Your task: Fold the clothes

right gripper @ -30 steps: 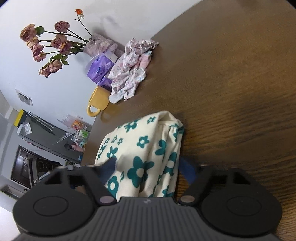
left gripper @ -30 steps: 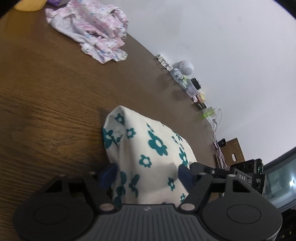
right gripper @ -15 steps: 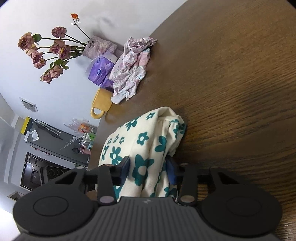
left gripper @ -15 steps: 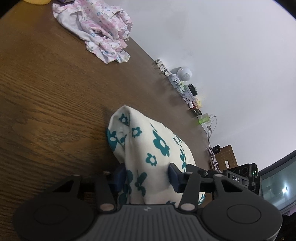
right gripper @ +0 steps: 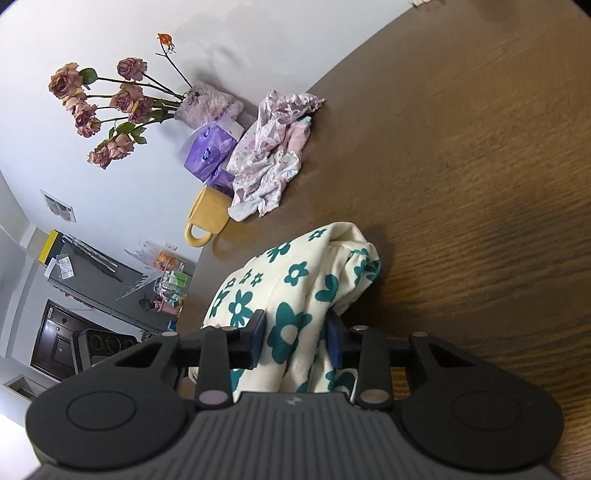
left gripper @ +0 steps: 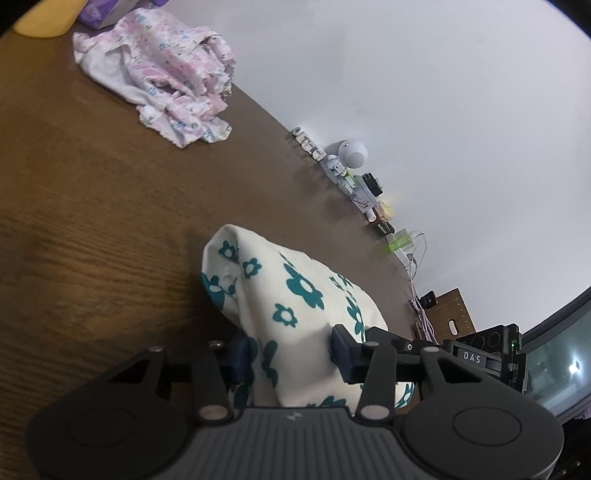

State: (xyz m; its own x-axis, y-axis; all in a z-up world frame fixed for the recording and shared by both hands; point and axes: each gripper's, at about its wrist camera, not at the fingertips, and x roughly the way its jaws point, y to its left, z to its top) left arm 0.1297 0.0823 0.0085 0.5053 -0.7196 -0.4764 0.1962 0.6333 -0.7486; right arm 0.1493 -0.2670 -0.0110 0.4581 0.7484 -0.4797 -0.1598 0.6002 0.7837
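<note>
Soft matt floral cloth (left gripper: 295, 295) lies on a grained, faintly glossy wooden table (left gripper: 92, 221).

The cream cloth with teal flowers (left gripper: 295, 306) runs under the black gripper body at the frame bottom; the yellow ceramic mug (left gripper: 44, 22) is cut off upper left — small clutter along the wall (left gripper: 354, 177) is unreadable.

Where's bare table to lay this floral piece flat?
Bare wood lies between the cream floral garment and the crumpled pink garment, and to the right in the right wrist view. The wall edge is crowded: small gadgets, mug, tissue packs.
</note>
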